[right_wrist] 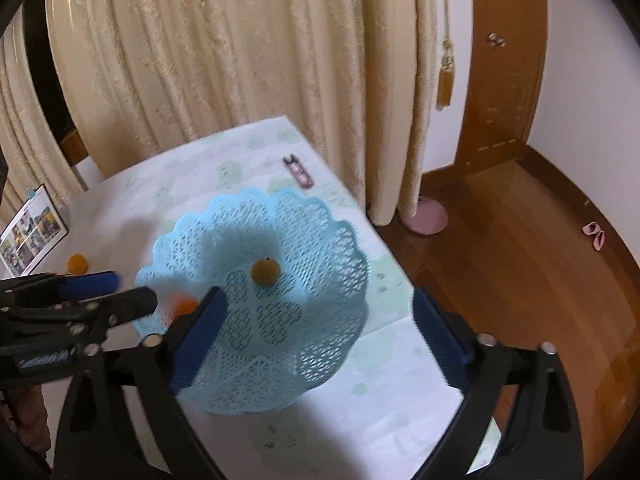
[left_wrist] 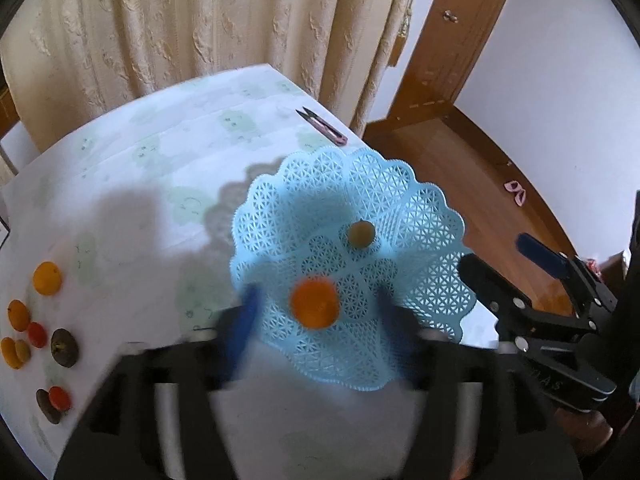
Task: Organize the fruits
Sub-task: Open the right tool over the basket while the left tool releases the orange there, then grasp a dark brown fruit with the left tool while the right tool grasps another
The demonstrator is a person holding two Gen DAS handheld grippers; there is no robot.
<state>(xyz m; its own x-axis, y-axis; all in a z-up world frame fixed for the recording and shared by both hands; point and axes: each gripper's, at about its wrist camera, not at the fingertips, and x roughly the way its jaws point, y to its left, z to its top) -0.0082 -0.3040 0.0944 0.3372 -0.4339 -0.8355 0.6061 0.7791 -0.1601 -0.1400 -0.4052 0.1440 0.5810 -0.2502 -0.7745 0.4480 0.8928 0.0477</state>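
A light blue lattice basket point(left_wrist: 408, 200) point(right_wrist: 320, 224) sits on the white tablecloth. A yellow-green fruit point(left_wrist: 361, 233) point(right_wrist: 265, 271) lies near its middle. An orange fruit point(left_wrist: 314, 303) point(right_wrist: 185, 305) is between the blurred blue fingers of my left gripper point(left_wrist: 316, 320), over the basket's near side; the jaws stand apart and do not touch it. My right gripper point(right_wrist: 320, 332) is open and empty above the basket's near right side; it also shows in the left wrist view point(left_wrist: 516, 252). Several orange, red and dark fruits point(left_wrist: 47, 278) lie on the table's left.
Pink thread snips point(left_wrist: 322, 125) point(right_wrist: 298, 171) lie at the table's far edge. A picture card point(right_wrist: 30, 236) lies at the left edge. Cream curtains hang behind. The table's right edge drops to a wooden floor point(right_wrist: 520, 260).
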